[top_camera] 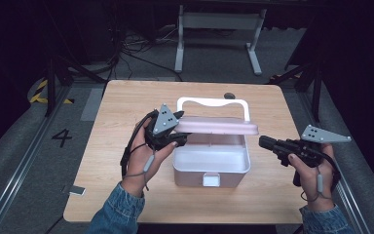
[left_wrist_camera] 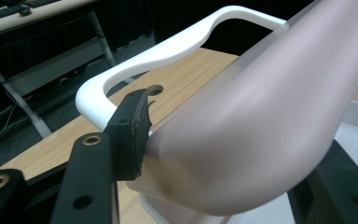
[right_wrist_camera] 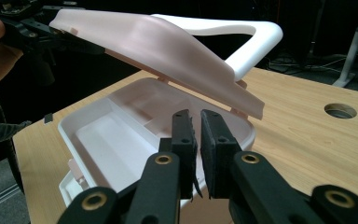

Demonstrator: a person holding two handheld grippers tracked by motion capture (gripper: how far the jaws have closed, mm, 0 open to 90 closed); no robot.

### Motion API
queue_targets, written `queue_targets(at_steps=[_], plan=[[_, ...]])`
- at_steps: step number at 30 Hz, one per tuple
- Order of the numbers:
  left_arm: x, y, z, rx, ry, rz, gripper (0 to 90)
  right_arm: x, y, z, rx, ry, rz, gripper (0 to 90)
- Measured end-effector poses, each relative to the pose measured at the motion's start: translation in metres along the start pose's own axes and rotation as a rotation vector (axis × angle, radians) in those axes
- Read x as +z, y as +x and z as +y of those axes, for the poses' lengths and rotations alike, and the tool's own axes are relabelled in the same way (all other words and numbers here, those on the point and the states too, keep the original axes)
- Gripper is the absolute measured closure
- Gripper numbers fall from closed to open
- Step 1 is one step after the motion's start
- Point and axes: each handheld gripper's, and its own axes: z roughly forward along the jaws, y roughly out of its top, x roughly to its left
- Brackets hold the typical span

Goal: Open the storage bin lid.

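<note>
Right gripper (top_camera: 264, 142) held level just right of pink box (top_camera: 211, 165), apart from it, jaws nearly closed on nothing. Left gripper (top_camera: 179, 124) clamps left edge of lid (top_camera: 219, 126), lid half raised, white handle (top_camera: 213, 104) behind. Box mid-table (top_camera: 126, 102). Floor marking "4" (top_camera: 61, 138). Left gripper's far jaw hidden by lid.

Your left gripper (top_camera: 179, 127) is clamped on the lid (top_camera: 219, 127) and holds it raised; your right gripper (top_camera: 263, 142) hangs apart to the right — jaws nearly together, gripping nothing.
</note>
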Motion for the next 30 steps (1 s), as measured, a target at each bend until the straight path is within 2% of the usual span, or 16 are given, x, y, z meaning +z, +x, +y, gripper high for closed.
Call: queue_targets(at_steps=[8, 13, 15, 18, 22, 25, 30], plan=[[0.002, 0.007, 0.000, -0.033, -0.022, -0.024, 47.6, -0.002, -0.007, -0.006, 0.004, 0.042, -0.027, 81.8], [0.003, 0.011, 0.003, -0.038, -0.018, -0.021, 51.3, -0.003, -0.009, -0.008, 0.006, 0.050, -0.033, 79.9], [0.005, 0.012, 0.005, -0.029, -0.021, -0.021, 52.7, 0.001, -0.011, -0.012, 0.002, 0.072, -0.055, 77.0], [0.007, 0.015, 0.008, -0.020, -0.019, -0.015, 55.0, 0.007, -0.017, -0.019, -0.002, 0.108, -0.084, 75.1], [0.009, 0.018, 0.015, -0.021, 0.005, -0.023, 56.4, 0.010, -0.025, -0.025, 0.010, 0.118, -0.108, 67.9], [0.011, 0.022, 0.018, -0.024, 0.011, -0.030, 56.7, 0.012, -0.031, -0.030, 0.008, 0.146, -0.132, 63.7], [0.015, 0.027, 0.022, -0.031, 0.009, -0.030, 56.9, 0.014, -0.040, -0.038, 0.032, 0.171, -0.139, 62.0]])
